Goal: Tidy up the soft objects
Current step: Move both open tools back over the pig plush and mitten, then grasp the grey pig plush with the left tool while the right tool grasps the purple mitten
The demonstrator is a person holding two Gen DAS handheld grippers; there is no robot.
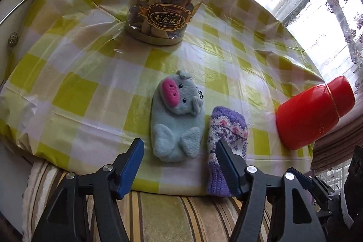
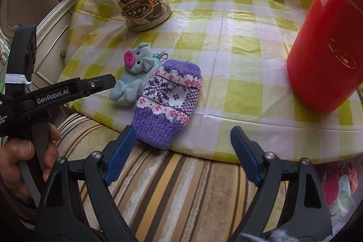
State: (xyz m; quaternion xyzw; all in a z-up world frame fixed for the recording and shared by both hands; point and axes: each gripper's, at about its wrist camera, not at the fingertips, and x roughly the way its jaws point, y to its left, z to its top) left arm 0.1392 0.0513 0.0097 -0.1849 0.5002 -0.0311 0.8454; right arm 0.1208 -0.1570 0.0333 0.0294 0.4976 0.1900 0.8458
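A light blue plush pig pouch (image 1: 175, 119) (image 2: 133, 76) with a pink snout lies near the front edge of the checked table (image 1: 79, 83) (image 2: 226, 37). A purple knitted pouch (image 1: 229, 126) (image 2: 169, 103) lies against its right side. My left gripper (image 1: 179, 146) hovers open at the table's near edge, the pig's lower end showing between its blue pads without contact. Its right finger (image 1: 226, 162) overlaps the knitted pouch. My right gripper (image 2: 183, 132) stands open and holds nothing, just in front of the knitted pouch's bottom end. In the right wrist view a finger of the left gripper (image 2: 99, 83) points at the pig.
A clear jar with a gold lid (image 1: 163, 8) (image 2: 140, 6) stands further back. A red canister (image 1: 315, 112) (image 2: 326, 49) stands at the right edge. A striped cushion (image 1: 158, 214) (image 2: 170, 185) lies below the table's front. At the left is a white cabinet (image 1: 13, 3). A hand (image 2: 18, 155) holds the left gripper.
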